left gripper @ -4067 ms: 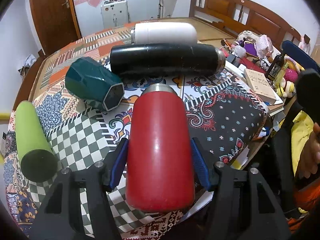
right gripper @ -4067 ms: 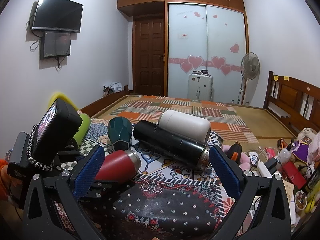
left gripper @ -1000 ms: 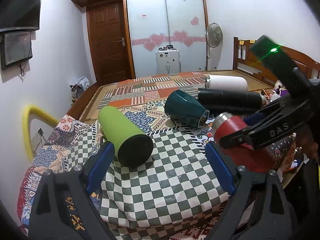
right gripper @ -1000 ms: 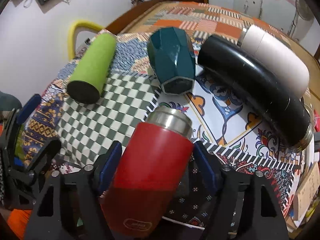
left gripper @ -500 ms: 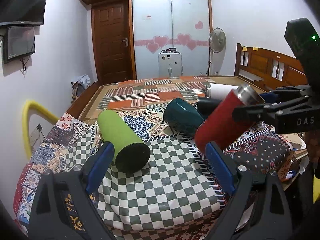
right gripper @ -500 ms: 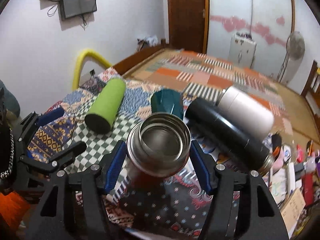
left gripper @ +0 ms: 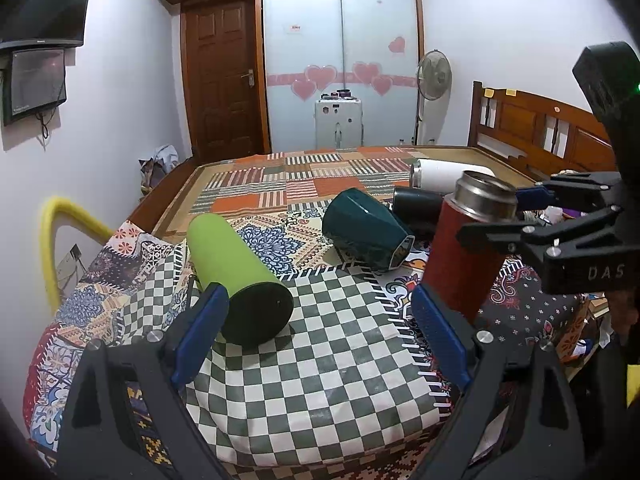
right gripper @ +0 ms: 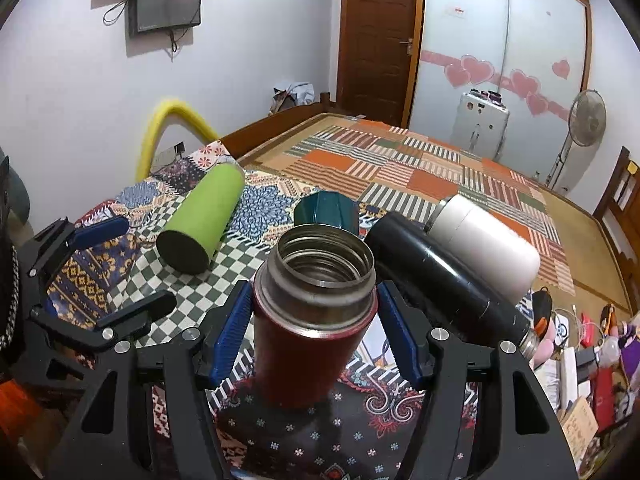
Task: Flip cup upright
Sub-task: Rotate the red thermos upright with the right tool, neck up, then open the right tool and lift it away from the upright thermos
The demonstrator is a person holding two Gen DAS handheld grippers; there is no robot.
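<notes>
A red cup (right gripper: 312,344) with a steel rim stands upright on the patterned cloth, its open mouth facing up. My right gripper (right gripper: 316,336) has a blue pad on each side of it, with a small gap at each pad. In the left wrist view the red cup (left gripper: 468,256) stands at the right, with the right gripper (left gripper: 532,216) around its neck. My left gripper (left gripper: 320,332) is open and empty over the checked cloth. A green cup (left gripper: 236,268) lies on its side just beyond the left finger.
A dark teal cup (left gripper: 364,232), a black flask (right gripper: 444,280) and a white flask (right gripper: 488,248) lie on their sides behind the red cup. A yellow foam arch (left gripper: 60,232) stands at the left edge. Clutter (right gripper: 588,344) lies at the right.
The red cup went from lying in my left gripper to my right gripper, which tilted it up until it stands. The left gripper let go and moved left.
</notes>
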